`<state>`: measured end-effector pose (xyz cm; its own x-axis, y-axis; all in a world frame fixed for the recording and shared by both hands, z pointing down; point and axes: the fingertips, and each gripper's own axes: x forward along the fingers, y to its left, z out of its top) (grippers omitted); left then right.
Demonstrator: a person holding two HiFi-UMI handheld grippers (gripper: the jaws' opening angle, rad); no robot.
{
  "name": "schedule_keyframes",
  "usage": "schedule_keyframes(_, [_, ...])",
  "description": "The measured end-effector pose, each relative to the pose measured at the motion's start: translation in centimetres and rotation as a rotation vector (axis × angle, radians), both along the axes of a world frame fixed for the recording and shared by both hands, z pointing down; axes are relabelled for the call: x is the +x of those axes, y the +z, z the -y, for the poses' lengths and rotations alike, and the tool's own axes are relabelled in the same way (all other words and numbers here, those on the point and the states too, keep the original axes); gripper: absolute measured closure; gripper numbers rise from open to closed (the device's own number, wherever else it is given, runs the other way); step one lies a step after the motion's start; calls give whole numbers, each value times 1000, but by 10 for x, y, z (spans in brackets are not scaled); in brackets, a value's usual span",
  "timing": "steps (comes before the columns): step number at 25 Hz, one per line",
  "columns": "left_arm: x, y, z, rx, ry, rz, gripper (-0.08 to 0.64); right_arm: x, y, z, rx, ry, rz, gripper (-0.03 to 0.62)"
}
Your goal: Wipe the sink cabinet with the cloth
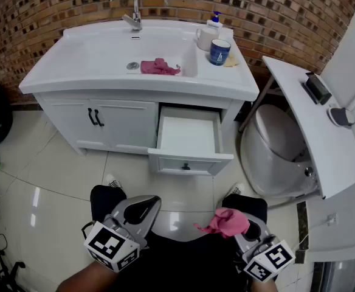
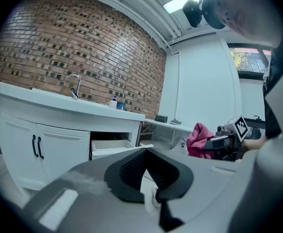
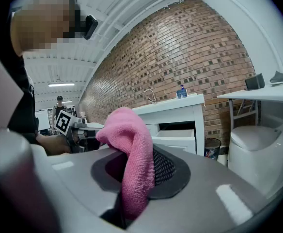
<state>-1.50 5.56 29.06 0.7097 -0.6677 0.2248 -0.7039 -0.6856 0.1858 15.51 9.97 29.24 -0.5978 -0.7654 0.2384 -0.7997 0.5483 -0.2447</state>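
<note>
Grey-shelled, the left gripper (image 1: 124, 227) has its jaws drawn together at the tips with nothing between them, and it sits low beside the person's knee. Ahead of both grippers, across open floor tile (image 1: 62, 181), stands the white sink cabinet (image 1: 126, 123), well apart from either. Its long front runs crosswise to their line of reach, with 2 closed doors (image 1: 113, 125) ahead of the left gripper. A second pink cloth (image 1: 160, 67) lies in the basin (image 1: 98, 53) above them. The pulled-out drawer (image 1: 186, 145) juts toward the right gripper (image 1: 241, 229) and probably blocks a straight sweep along the front. That gripper pinches the pink cloth (image 1: 224, 222) so it drapes over the jaws, which makes it the likelier wiper. A toilet (image 1: 278, 142) crowds its right side.
</note>
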Motion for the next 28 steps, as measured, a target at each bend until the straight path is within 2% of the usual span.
schedule_keyframes(13, [1,4,5,13,-18,25,554,-1,-1,12,6,5,-26,511])
schedule_keyframes(15, [1,3,8,13,-24,20,554,-2,2,17,2,2,-61,512])
schedule_keyframes(18, [1,2,13,-6,-24,17,554,-1,6,26,7,-16,-160,512])
schedule_keyframes(20, [1,2,17,-3,-14,37,554,-1,6,36,17,-34,-209,512])
schedule_keyframes(28, [3,24,46,-12,-16,68,554,-43,27,85,26,-127,-256,511])
